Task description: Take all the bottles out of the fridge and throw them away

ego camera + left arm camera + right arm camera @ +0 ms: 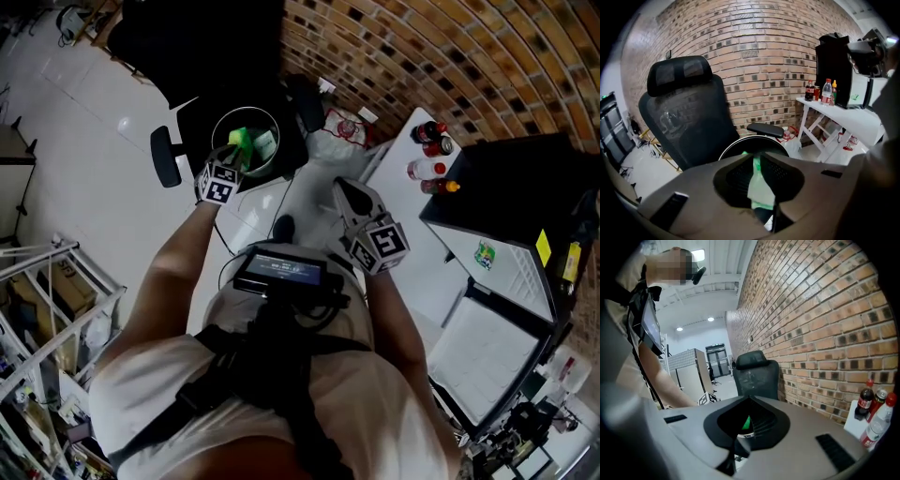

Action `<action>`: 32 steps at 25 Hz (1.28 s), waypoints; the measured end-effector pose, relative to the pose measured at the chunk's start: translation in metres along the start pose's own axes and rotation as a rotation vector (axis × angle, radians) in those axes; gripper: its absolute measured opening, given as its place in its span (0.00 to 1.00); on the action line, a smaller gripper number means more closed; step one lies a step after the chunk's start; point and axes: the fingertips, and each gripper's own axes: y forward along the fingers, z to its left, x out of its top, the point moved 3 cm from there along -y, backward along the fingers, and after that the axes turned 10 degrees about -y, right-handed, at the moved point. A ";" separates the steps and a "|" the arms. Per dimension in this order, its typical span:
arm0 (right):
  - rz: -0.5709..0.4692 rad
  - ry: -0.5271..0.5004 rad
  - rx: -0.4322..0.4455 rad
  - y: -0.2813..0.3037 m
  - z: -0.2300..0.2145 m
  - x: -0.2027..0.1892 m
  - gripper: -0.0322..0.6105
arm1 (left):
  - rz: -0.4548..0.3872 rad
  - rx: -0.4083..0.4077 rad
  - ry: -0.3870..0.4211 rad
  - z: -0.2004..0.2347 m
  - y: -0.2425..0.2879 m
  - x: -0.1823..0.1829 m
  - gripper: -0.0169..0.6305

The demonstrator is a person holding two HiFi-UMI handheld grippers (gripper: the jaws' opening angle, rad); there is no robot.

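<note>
A: Where is the green bottle (760,190)?
B: Pinched in the left tool (757,159), over the round bin (272,120) in front of the black office chair (686,117).
A: And the right tool (749,401)?
B: Pressed together with nothing in it, just beside the white tabletop (412,244). Several more bottles (429,155) stand there, next to the black fridge (506,187).

Pale short-sleeved shirt (394,412); black harness straps (234,352) crossing torso; black screen device (279,270) at chest; grey left gripper (234,150) and right gripper (342,187), each bearing black-and-white marker cube (217,184).
</note>
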 end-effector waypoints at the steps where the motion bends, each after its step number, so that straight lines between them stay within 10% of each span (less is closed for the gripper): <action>1: -0.001 0.002 -0.004 -0.001 -0.001 0.000 0.03 | -0.009 0.007 0.004 0.001 0.001 0.004 0.10; 22: -0.024 0.007 -0.067 -0.034 -0.013 -0.006 0.03 | -0.211 -0.045 0.098 -0.042 -0.033 0.072 0.10; 32: -0.043 0.010 -0.143 -0.055 -0.014 -0.010 0.03 | -0.378 -0.211 -0.019 -0.091 -0.078 0.107 0.03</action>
